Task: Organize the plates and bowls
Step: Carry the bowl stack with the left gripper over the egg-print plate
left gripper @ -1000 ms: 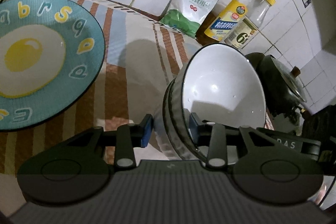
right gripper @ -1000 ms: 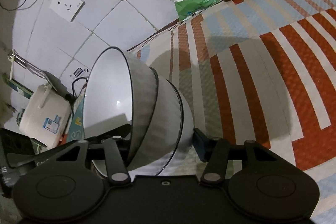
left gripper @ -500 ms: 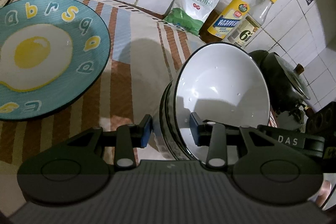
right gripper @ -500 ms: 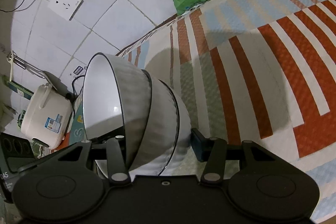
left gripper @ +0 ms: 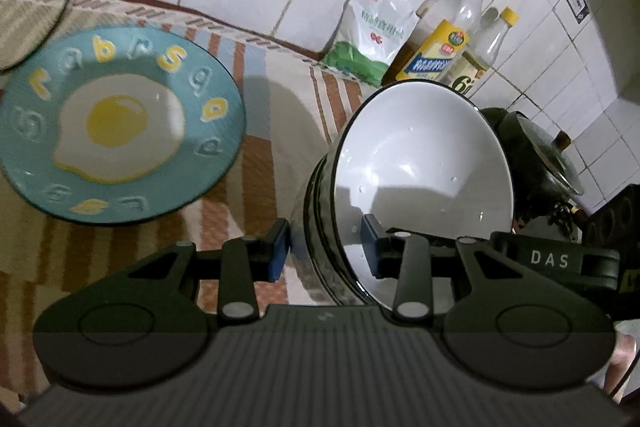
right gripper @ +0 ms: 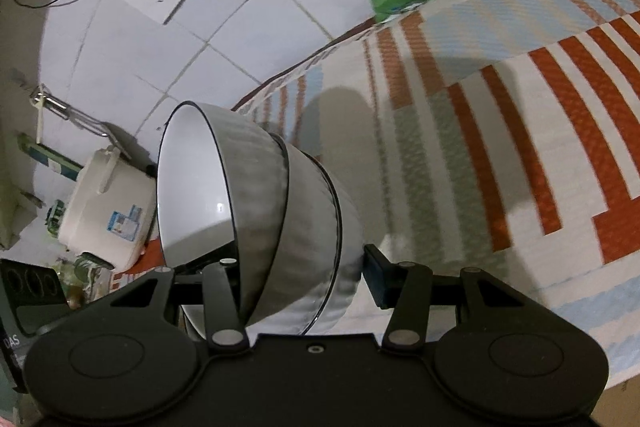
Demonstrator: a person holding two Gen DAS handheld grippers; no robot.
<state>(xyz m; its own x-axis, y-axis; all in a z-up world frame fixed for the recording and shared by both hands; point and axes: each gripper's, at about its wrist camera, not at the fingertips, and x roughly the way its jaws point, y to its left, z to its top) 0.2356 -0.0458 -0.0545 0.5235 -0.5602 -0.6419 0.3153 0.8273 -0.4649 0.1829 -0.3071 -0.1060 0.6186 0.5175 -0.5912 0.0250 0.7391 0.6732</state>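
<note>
Both grippers clamp the stacked bowls [left gripper: 424,163] (tilted); plate [left gripper: 120,127] beside.

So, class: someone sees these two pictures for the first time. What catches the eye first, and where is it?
First, the nested white bowls with dark rims, tilted and gripped from both sides by the left gripper and the right gripper. Next, the round teal plate with a fried-egg picture and letters, lying flat on the striped tablecloth to the left of the bowls in the left wrist view.
</note>
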